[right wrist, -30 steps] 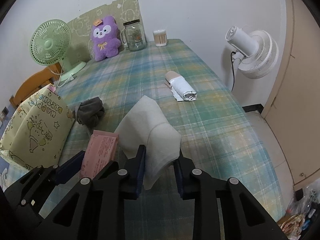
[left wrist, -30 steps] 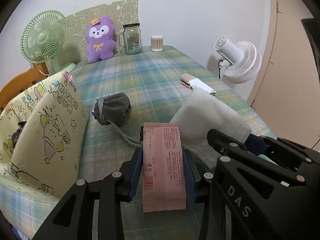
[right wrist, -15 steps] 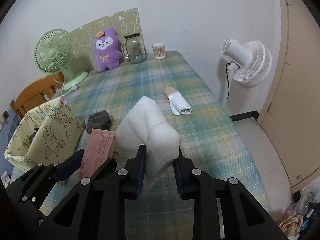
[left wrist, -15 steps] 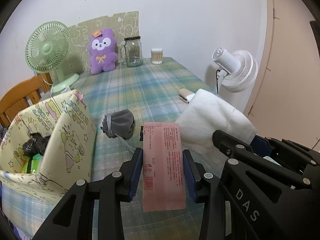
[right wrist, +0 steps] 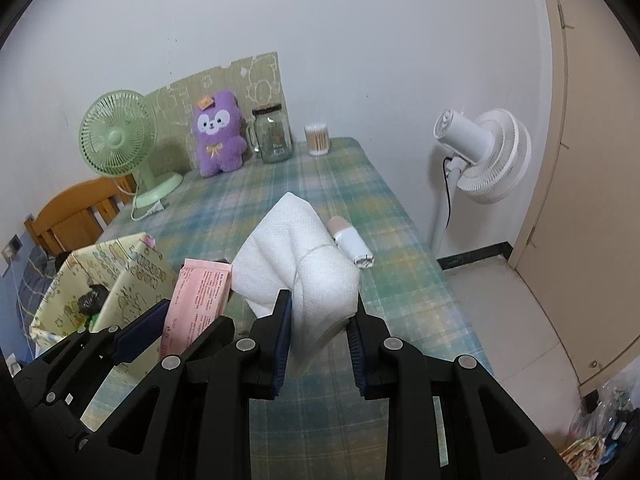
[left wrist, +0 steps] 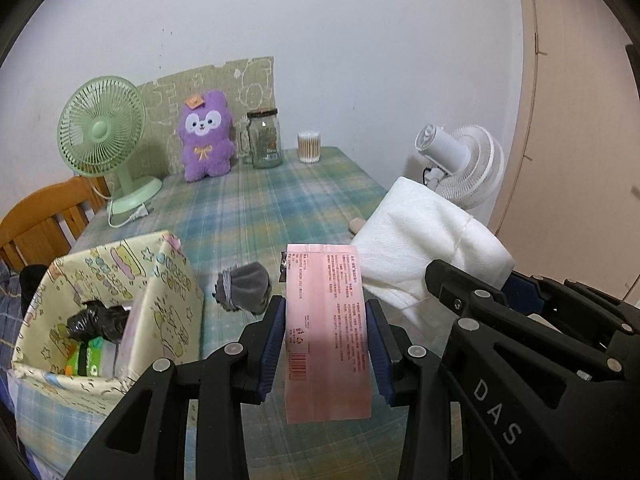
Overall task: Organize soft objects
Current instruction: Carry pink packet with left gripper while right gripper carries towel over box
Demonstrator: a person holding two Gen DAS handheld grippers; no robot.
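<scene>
Rising together, both hand-held grippers have carried their loads clear of the desk (left wrist: 304, 208) over the last second: the plaid cloth has dropped away beneath them, and the far wall, the green fan (left wrist: 100, 128) and the white fan (right wrist: 488, 152) now sit lower and smaller in both views than they did a second ago.

That lift has opened up the yellow bin (left wrist: 168, 292) at the left. Before, only its printed side showed; now the left wrist view looks down into its mouth, where a black bag (left wrist: 94, 320) and some green packs (left wrist: 86, 360) already lie. I judge the bin to be the place for the soft things, so the carry is in its travel phase and neither load is stowed yet.

The white cloth (right wrist: 304, 256), a folded bundle tied with a thread, is clamped between the jaws of the right hand-held gripper (right wrist: 318, 332) and hangs in the air just right of the pink item. The pink packet (left wrist: 326, 328), flat and printed with a barcode, is pinched edgewise in the left hand-held gripper (left wrist: 326, 344), above the desk and just right of the bin's near corner. Neither grip has changed width.

Two smaller things are left on the desk: the grey pouch (left wrist: 244, 286) beside the bin, and a white roll (right wrist: 352, 246) further right. The next move probably calls for swinging left over the bin's rim.
</scene>
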